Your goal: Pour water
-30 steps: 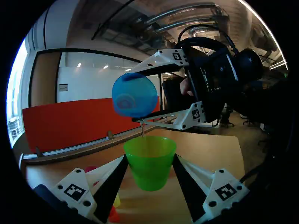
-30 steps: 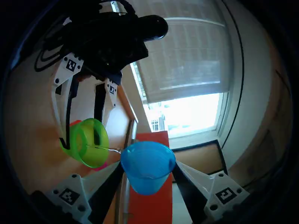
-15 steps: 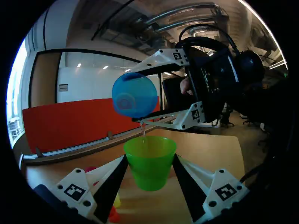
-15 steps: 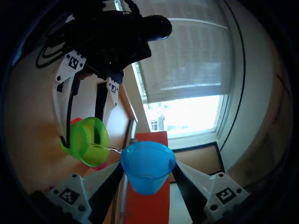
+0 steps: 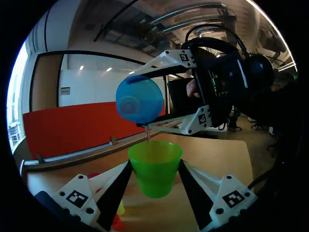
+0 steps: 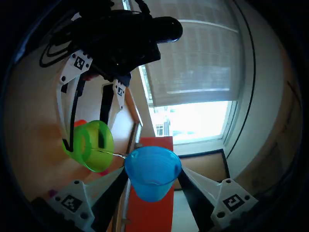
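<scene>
- The green cup [image 5: 155, 168] sits upright right between the left gripper [image 5: 155, 171] fingers. Both fingers press on its sides, so the jaws are closed around it at cup width, and it's held above the wooden table [image 5: 216, 154].
- The blue cup [image 6: 153, 178] is pinched the same way in the right gripper [image 6: 153, 174], one finger on each side.
- In the left gripper view the blue cup is tipped onto its side, bottom facing the camera. It's just above the green cup and apart from it.
- A thin stream of water [image 5: 147, 136] runs from the blue cup's low rim down into the green cup's mouth.
- Can't tell how full the green cup is, since its wall doesn't show a level. What's left in the blue cup is hard to judge too.
- A bit of a hand [image 5: 190, 89] peeks out behind the right gripper's black body; the rest is hidden.
- Some small yellow and red things [image 5: 117, 216] by the left finger are cut off, no idea what they are.
- The window [image 6: 193, 120] in the right gripper view is blown out bright.
</scene>
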`<action>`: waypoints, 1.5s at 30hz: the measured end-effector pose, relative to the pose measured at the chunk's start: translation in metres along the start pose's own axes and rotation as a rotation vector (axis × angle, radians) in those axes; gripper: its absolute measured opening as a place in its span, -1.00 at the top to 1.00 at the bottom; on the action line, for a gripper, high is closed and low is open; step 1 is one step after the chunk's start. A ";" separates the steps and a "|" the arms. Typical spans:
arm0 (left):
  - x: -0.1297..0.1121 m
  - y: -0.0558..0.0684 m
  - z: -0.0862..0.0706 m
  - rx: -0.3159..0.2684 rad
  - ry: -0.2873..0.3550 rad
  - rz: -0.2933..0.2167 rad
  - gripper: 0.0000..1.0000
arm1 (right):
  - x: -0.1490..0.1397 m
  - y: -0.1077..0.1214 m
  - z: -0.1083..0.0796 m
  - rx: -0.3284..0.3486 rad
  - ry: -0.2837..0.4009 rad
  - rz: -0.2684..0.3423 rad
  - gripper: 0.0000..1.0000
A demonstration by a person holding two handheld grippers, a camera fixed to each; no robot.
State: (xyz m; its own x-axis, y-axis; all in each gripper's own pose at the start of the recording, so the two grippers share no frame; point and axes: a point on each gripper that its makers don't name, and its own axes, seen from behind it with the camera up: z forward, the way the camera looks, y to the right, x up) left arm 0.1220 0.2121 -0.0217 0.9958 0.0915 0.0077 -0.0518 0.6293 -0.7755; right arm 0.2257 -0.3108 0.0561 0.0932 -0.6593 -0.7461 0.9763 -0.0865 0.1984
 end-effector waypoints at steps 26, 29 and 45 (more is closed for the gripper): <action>-0.001 0.000 0.000 0.003 0.001 0.000 -0.67 | -0.002 0.002 0.002 -0.003 -0.005 -0.042 -0.80; 0.000 0.001 0.000 0.002 0.002 0.000 -0.67 | -0.002 0.003 0.003 -0.003 -0.005 -0.050 -0.81; 0.001 0.001 -0.001 0.002 0.006 0.000 -0.67 | -0.001 0.005 0.005 -0.007 -0.011 -0.083 -0.81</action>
State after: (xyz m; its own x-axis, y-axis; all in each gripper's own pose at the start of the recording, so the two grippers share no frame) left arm 0.1229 0.2118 -0.0231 0.9962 0.0869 0.0041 -0.0519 0.6310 -0.7741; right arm 0.2295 -0.3144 0.0611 0.0100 -0.6583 -0.7527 0.9819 -0.1358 0.1318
